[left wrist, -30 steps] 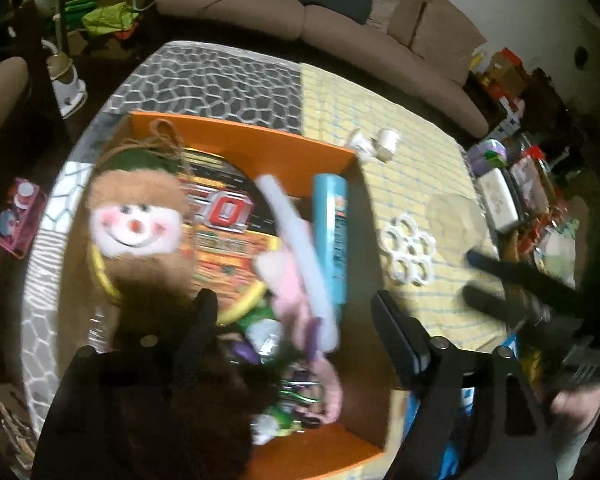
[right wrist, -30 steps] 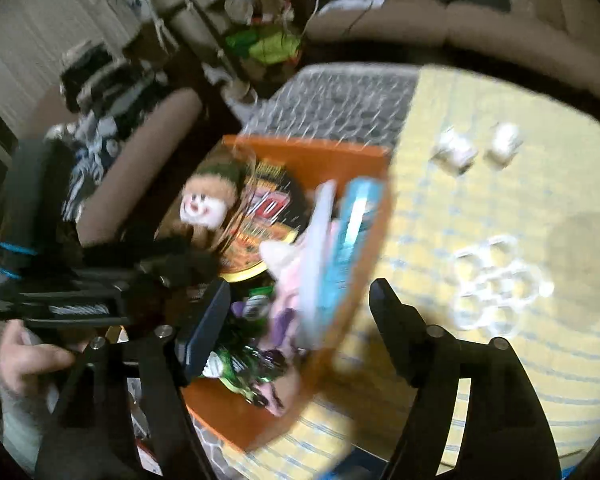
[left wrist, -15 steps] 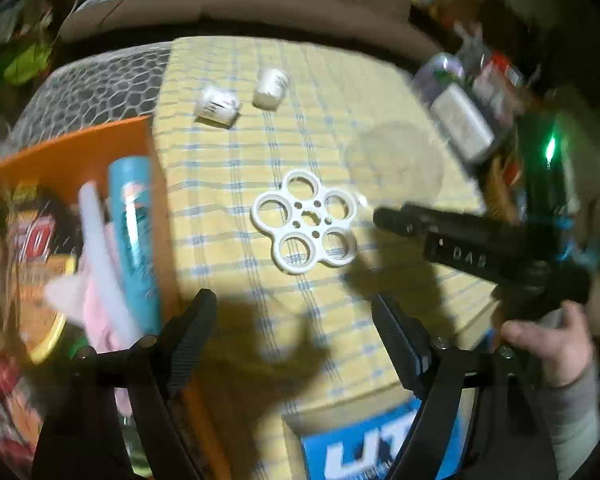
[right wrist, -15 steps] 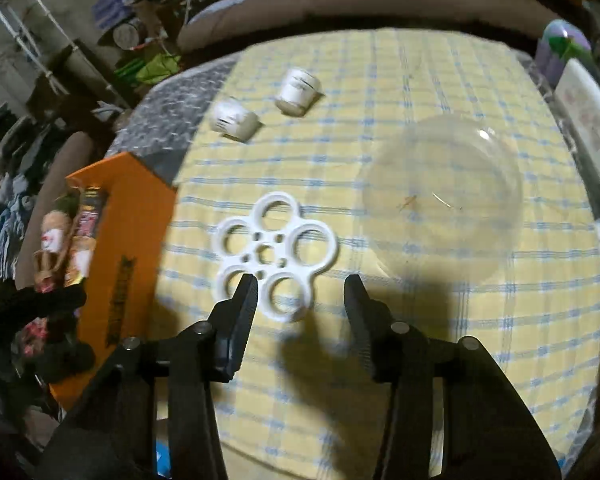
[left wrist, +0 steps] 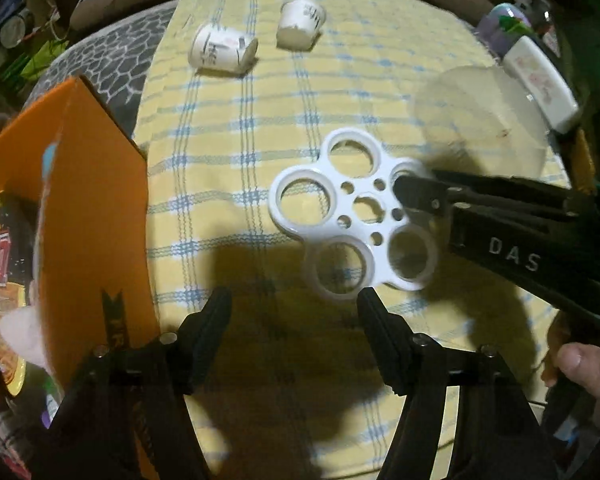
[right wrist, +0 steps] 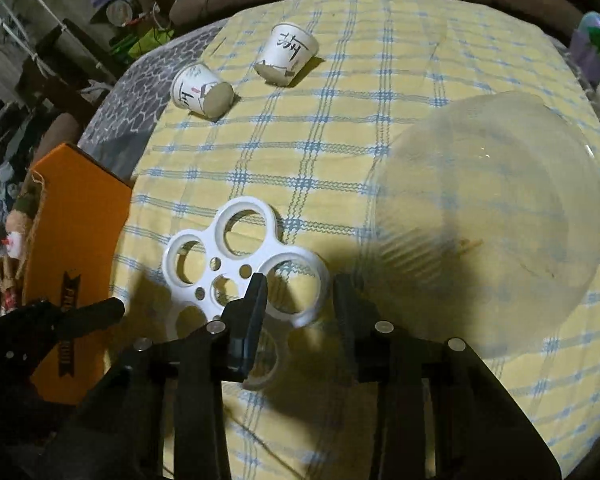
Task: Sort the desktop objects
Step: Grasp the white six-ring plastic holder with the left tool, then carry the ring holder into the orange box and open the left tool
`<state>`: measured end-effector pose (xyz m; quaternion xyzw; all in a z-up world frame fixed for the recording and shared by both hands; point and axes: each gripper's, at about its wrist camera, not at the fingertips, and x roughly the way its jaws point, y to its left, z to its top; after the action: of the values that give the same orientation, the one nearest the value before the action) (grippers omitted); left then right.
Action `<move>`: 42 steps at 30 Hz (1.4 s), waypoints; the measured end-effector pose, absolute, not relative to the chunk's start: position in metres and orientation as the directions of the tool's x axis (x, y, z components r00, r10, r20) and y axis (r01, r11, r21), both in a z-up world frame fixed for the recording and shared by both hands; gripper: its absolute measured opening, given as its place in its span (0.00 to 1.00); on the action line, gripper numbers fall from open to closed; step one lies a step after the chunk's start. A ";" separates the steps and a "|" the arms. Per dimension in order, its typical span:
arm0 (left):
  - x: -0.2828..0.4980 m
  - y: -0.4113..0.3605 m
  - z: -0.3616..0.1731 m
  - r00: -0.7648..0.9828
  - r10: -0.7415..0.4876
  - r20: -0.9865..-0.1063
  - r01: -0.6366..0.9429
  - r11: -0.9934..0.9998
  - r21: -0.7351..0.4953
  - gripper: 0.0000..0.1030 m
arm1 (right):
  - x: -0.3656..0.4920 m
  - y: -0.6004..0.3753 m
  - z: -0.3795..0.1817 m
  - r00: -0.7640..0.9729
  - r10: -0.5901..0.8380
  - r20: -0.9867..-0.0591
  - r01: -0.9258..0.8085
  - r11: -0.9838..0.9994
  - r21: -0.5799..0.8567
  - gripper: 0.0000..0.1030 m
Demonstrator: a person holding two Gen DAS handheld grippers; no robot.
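Over the checked tabletop (right wrist: 380, 80), right gripper (right wrist: 300, 292) jaws are closing around the white ring holder's (right wrist: 236, 264) lobe, needing centring; left gripper (left wrist: 294, 304) jaws, empty, are narrowing.

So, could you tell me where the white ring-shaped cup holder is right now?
The white cup holder lies flat on the yellow checked cloth, between the orange box and the clear bowl, with the closing right gripper straddling one ring.

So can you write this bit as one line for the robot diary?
right tool: closing around white ring holder rim | left tool: closing, nothing between | paper cups: tipped over
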<state>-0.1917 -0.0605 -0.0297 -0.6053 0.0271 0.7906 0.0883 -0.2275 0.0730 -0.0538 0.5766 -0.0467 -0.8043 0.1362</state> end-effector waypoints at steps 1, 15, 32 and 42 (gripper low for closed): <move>-0.192 -0.060 -0.031 -0.252 0.114 -0.961 -0.170 -0.983 -0.072 0.68 | -0.228 0.072 -0.055 -0.296 -0.271 -0.916 0.168 -0.959 0.229 0.28; -0.197 -0.054 -0.044 -0.293 0.051 -0.955 -0.157 -0.988 -0.005 0.53 | -0.231 0.065 -0.059 -0.302 -0.207 -0.931 0.217 -0.965 0.144 0.19; -0.149 -0.100 0.083 -0.387 0.335 -0.859 -0.225 -0.938 -0.264 0.09 | -0.178 0.049 0.070 -0.405 -0.436 -0.804 0.304 -0.893 0.332 0.10; -0.076 -0.224 0.096 -0.400 0.243 -0.884 -0.122 -0.970 -0.211 0.09 | -0.128 -0.081 0.094 -0.296 -0.556 -0.777 0.467 -0.794 0.390 0.10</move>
<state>-0.0758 -0.2245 0.0962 -0.5369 -0.0563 0.8346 0.1093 -0.1278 -0.0811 0.0942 0.5007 -0.0444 -0.8039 0.3178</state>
